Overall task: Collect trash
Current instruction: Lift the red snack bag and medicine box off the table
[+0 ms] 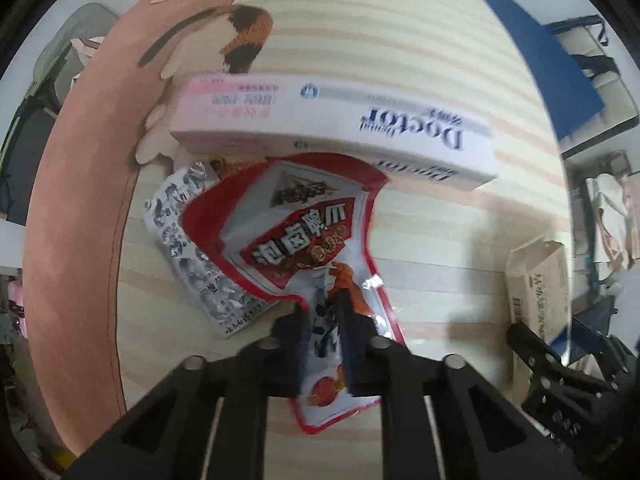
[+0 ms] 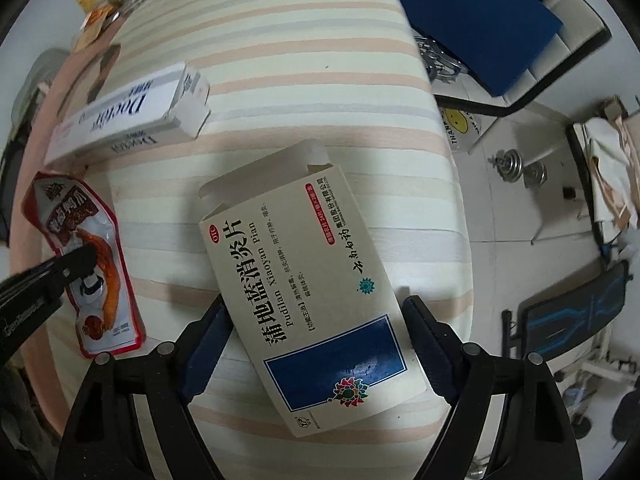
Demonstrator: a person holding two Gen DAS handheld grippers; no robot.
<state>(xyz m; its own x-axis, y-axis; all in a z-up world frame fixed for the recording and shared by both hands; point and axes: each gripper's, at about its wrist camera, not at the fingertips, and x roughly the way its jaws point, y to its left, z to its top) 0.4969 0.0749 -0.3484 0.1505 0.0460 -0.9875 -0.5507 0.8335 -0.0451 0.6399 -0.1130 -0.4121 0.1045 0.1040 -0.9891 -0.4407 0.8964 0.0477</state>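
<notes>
1. Left wrist view: the left gripper is pressed together on the lower part of a red-and-white snack wrapper, pinching the foil between its two dark fingers. The wrapper's upper part lies across a crinkled silver wrapper on the striped tabletop. Just beyond both sits a long white "Doctor" box, untouched. A small beige carton stands at the right, with the right gripper's black frame showing beside it. A cat-patterned mat lies farther back, and more packets sit at the far edge, too blurred to name.

2. Right wrist view: the right gripper is spread wide, its fingers standing on either side of a cream medicine box with an open end flap; the pads do not appear to press on it. The box rests flat on the table. At the left, the left gripper's black tip clamps the snack wrapper, and the Doctor box lies behind.

3. Progress, as a judgement: collection looks barely begun. One wrapper is gripped, the medicine box is only straddled, and the silver wrapper, Doctor box and far packets remain. No bin is visible.
</notes>
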